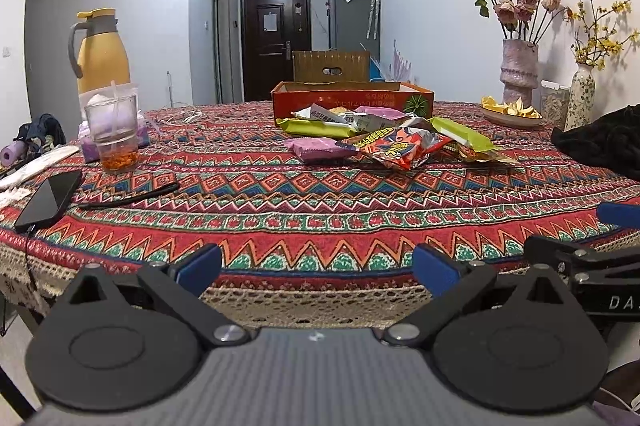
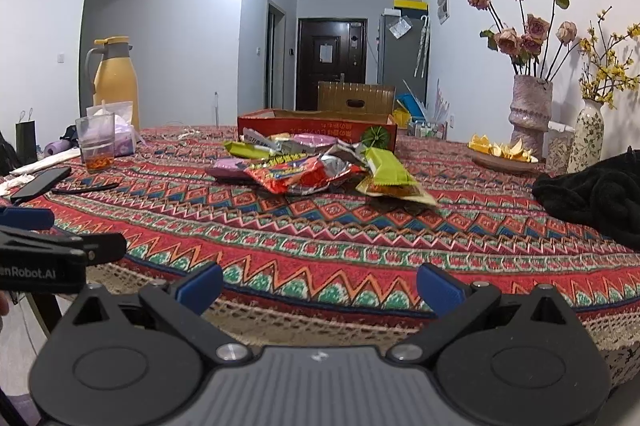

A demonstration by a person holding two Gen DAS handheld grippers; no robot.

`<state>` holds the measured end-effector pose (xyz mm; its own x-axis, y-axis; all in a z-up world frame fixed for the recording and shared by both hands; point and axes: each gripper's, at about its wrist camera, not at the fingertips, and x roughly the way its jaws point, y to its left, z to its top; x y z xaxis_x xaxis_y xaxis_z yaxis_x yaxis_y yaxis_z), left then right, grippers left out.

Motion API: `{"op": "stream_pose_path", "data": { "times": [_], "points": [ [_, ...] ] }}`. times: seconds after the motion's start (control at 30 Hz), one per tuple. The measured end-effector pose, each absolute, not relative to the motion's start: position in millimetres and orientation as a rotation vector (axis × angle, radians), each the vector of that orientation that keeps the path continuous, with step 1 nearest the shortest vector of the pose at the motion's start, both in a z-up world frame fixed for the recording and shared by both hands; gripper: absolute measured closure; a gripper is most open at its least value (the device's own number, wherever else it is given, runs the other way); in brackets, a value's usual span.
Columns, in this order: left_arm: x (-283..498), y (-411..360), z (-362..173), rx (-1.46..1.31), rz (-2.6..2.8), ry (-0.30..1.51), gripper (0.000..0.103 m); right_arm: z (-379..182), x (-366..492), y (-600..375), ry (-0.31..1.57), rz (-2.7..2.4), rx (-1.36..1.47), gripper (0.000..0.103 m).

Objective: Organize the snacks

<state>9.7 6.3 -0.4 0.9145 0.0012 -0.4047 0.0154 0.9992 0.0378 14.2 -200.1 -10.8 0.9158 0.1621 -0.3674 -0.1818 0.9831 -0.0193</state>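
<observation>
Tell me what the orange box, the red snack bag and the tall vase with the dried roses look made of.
Orange box: looks like printed cardboard, matte, with thin flat walls and a raw brown inner rim.
Red snack bag: likely foil-lined plastic film, glossy and crinkled, with a silvery inside showing.
Tall vase: probably glazed ceramic or stone, speckled pink, rough and dull.

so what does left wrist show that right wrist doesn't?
Only left wrist: the right gripper entering at its right edge.

Only right wrist: the left gripper at its left edge, and a black paper bag beyond the table's far left.

Both: the snack pile in front of the red cardboard box, yellow thermos, plastic cup, phone, rose vase, black cloth. Each camera's own jaws stand wide open, empty.
</observation>
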Motion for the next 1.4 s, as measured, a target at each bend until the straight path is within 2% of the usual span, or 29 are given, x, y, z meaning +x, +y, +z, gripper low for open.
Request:
{"op": "stream_pose_path", "data": {
  "times": [0.6,0.93,1.1,1.17,1.4],
  "points": [
    [98.4,3.1,9.5,-0.06,-0.022,0.437,0.0,-6.8,103.8,-235.4,0.423,0.121,0.004,0.0],
    [185.6,9.6,24.8,-0.064,0.015,0.523,0.0,6.6,182.1,-257.2,0.438,0.186,0.122,0.0],
    [240.9,12.3,29.8,-0.051,0.038,0.558,0.001,14.5,233.0,-259.7,0.531,0.185,0.083,0.0],
    [263.8,13.4,27.8,-0.058,0.027,0.595,0.004,15.7,251.6,-260.1,0.529,0.192,0.055,0.004],
    [314.8,17.1,10.5,-0.091,0.015,0.714,0.01,8.4,311.4,-263.7,0.599,0.219,0.071,0.05]
  ]
}}
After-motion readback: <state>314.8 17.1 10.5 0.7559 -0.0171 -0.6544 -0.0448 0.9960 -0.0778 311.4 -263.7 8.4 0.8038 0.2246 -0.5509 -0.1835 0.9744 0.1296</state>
